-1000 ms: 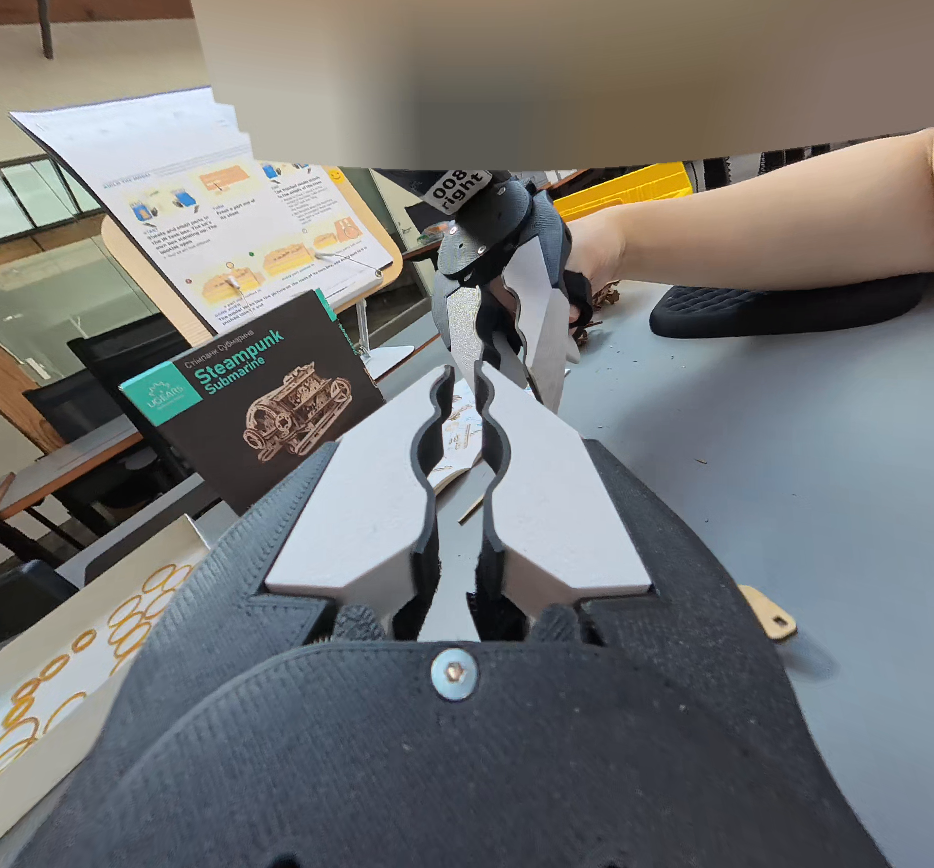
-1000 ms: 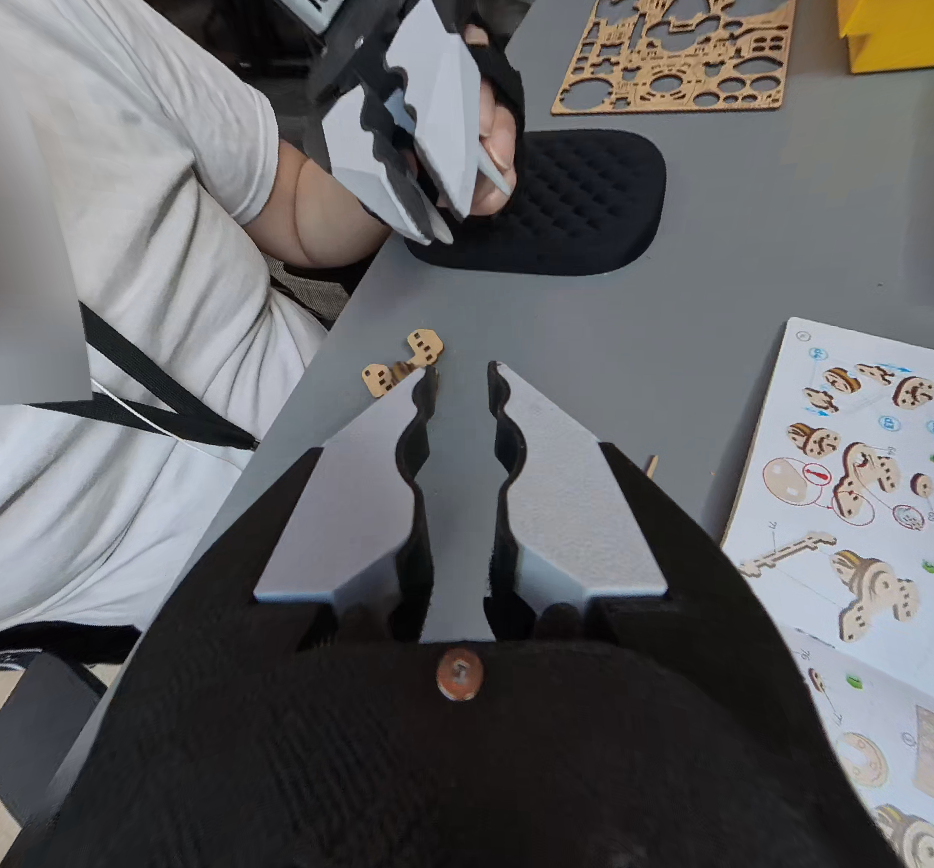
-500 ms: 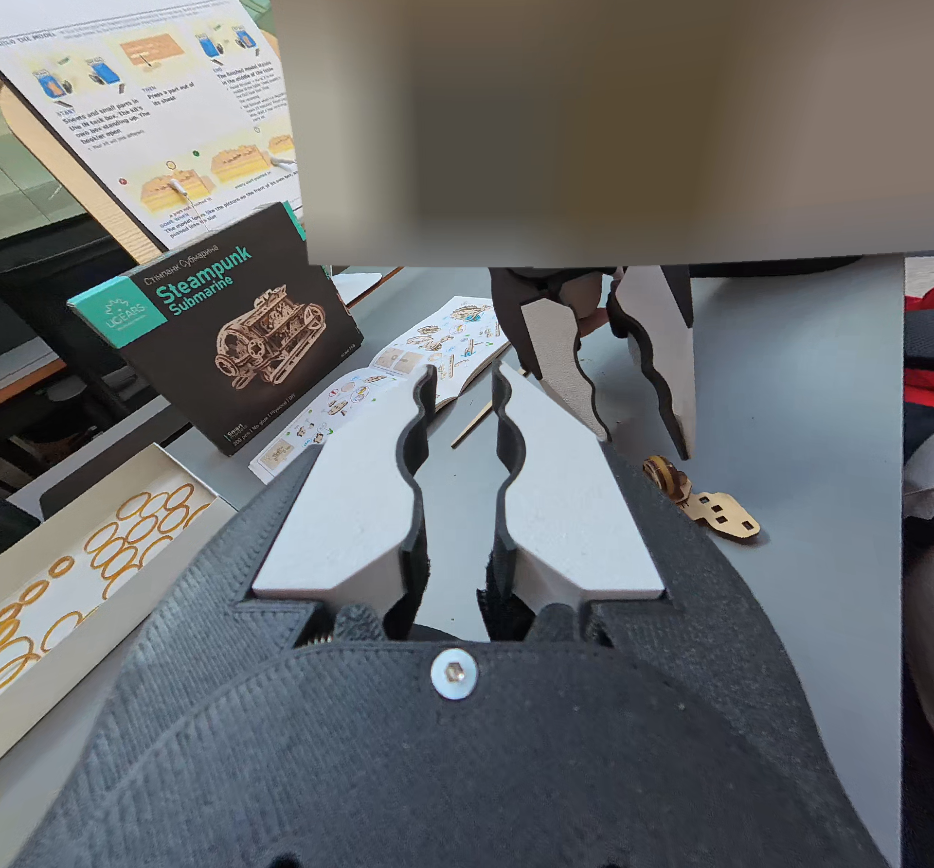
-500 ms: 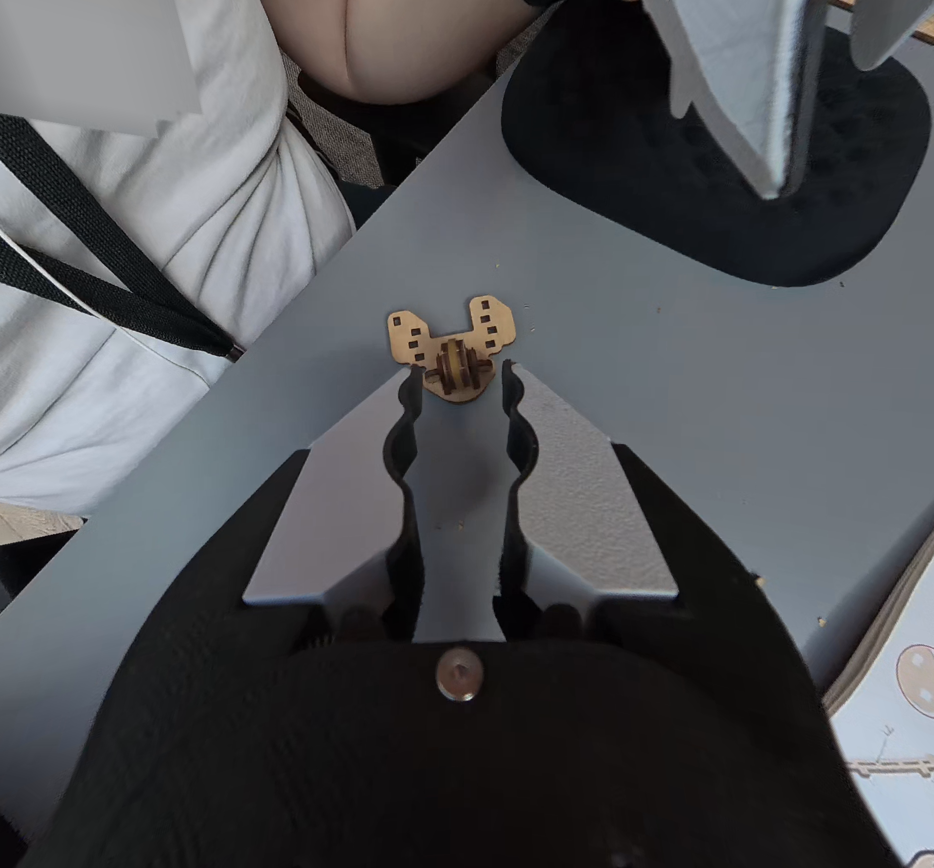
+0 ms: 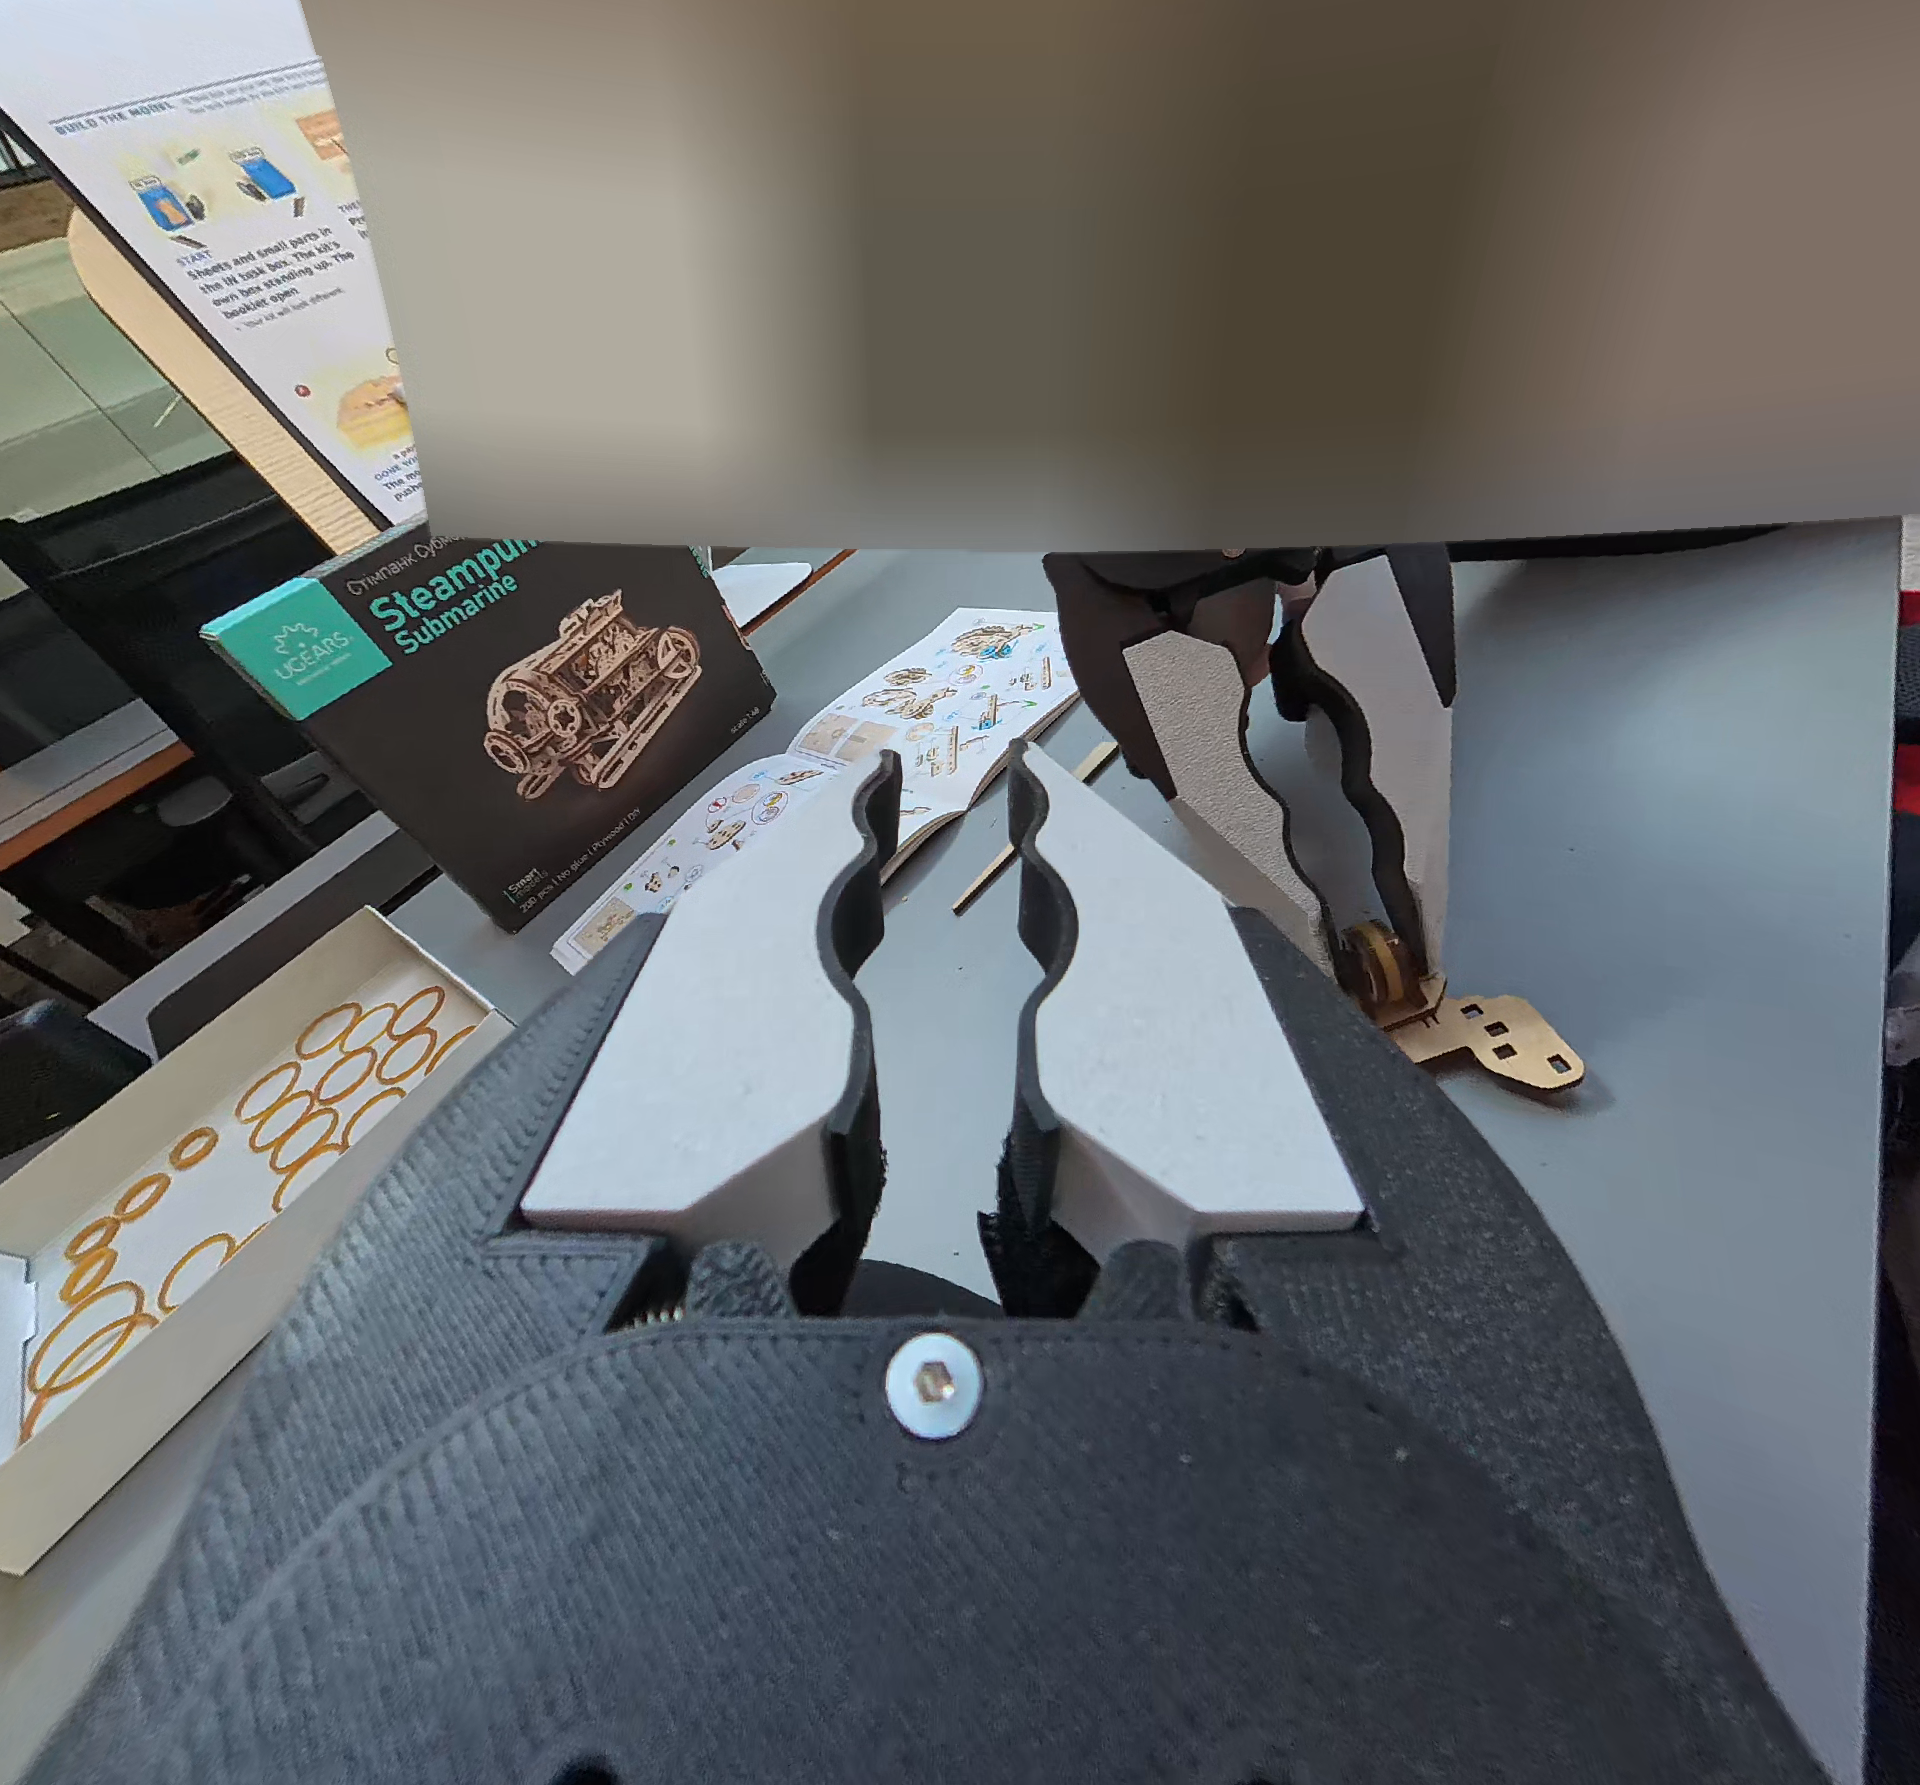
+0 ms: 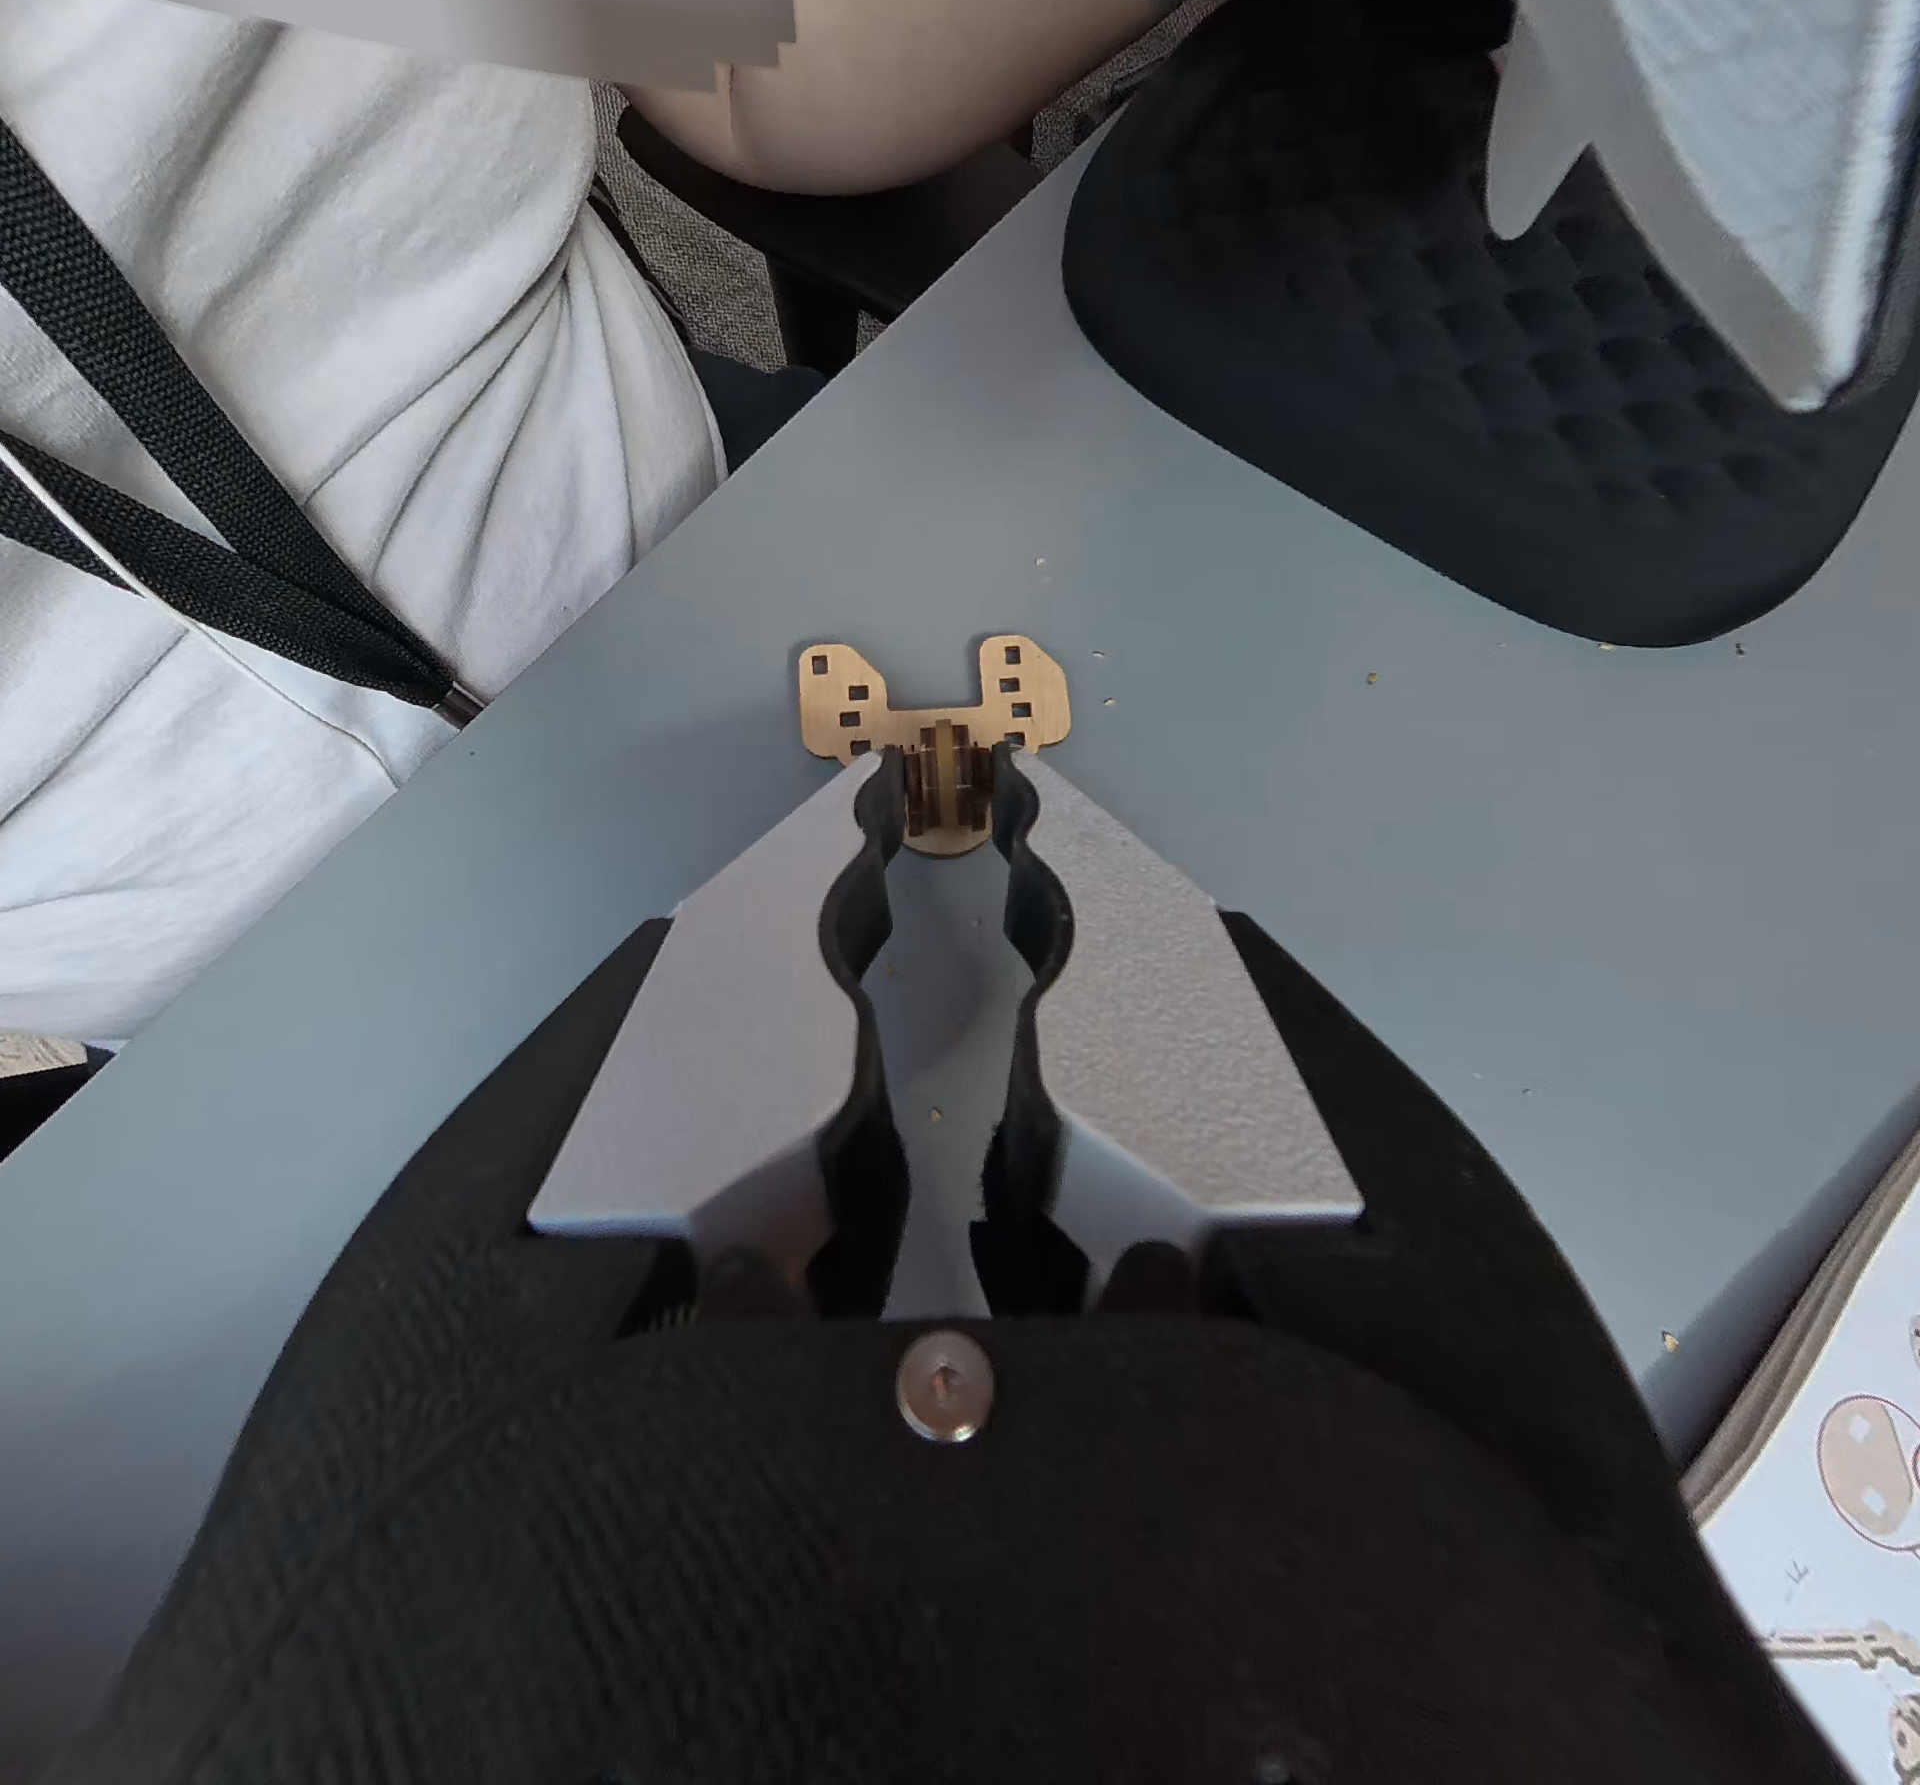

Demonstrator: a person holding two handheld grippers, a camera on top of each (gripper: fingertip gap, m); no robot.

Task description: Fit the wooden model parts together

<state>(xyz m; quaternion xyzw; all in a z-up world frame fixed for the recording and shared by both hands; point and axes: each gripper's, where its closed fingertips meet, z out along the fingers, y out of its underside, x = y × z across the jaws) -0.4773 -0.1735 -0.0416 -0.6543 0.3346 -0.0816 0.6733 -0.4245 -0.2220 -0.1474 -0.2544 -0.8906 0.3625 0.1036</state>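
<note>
A small wooden part lies on the grey table: a flat plate with square holes and a stack of discs standing on it. My right gripper points down at it, its fingertips pressed on both sides of the disc stack. The left wrist view shows the same grip, with the plate flat on the table. My left gripper is open and empty above the table, to the left of the part.
A dark kit box leans behind an open booklet. A thin wooden stick lies beside it. A white tray of wooden rings sits at the left. A black wrist pad lies near the table edge by the person. Left tips to right tips: about 12 centimeters.
My right gripper moved down onto the wooden part and its jaws narrowed onto the disc stack. The left gripper shifted slightly and stayed open.
</note>
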